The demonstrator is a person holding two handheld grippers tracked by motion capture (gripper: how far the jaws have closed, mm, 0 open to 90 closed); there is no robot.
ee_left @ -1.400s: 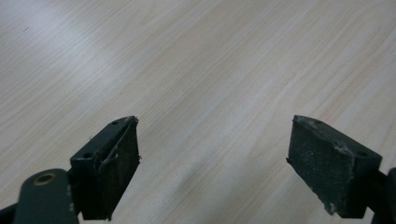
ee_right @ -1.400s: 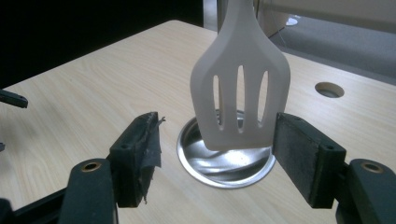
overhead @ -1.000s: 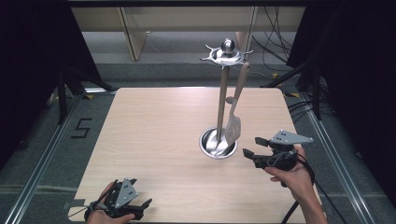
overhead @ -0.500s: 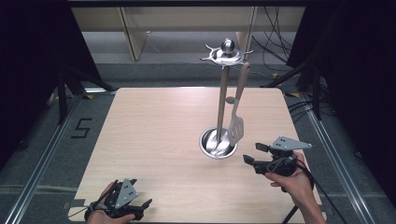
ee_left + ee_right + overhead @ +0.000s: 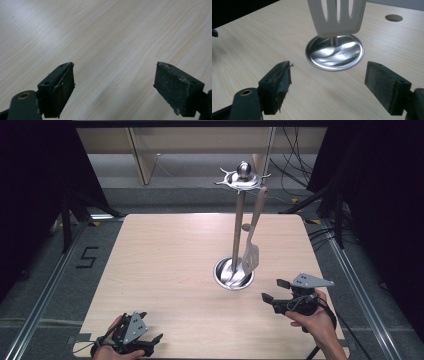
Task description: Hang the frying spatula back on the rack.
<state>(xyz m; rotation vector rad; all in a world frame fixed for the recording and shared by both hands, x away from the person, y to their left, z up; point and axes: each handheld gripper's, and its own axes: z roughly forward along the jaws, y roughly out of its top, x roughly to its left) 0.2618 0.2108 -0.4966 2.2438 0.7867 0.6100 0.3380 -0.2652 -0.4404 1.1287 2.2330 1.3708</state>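
A steel utensil stand [image 5: 239, 220] rises from a round dish base [image 5: 225, 276] right of the table's middle. From its top ring a pale slotted spatula [image 5: 250, 257] hangs with its blade just over the base. My right gripper [image 5: 275, 290] hovers low to the right of the base, pointing left at it. Its jaws have just been opening and stand open with nothing between them. In the right gripper view [image 5: 328, 80], the spatula blade [image 5: 336, 17] and the base [image 5: 334, 53] lie ahead. My left gripper [image 5: 151, 327] rests open at the front left corner, over bare wood in its own view [image 5: 113, 80].
The light wooden table [image 5: 165, 270] has a small round hole [image 5: 393, 17] beyond the stand. Dark curtains flank both sides. Cables lie on the floor at the back right [image 5: 300, 175]. A "5" mark [image 5: 86, 257] is on the floor to the left.
My right gripper has sunk and drawn back toward the table's front right, away from the stand, and its jaws are wider apart. The left gripper has stayed put.
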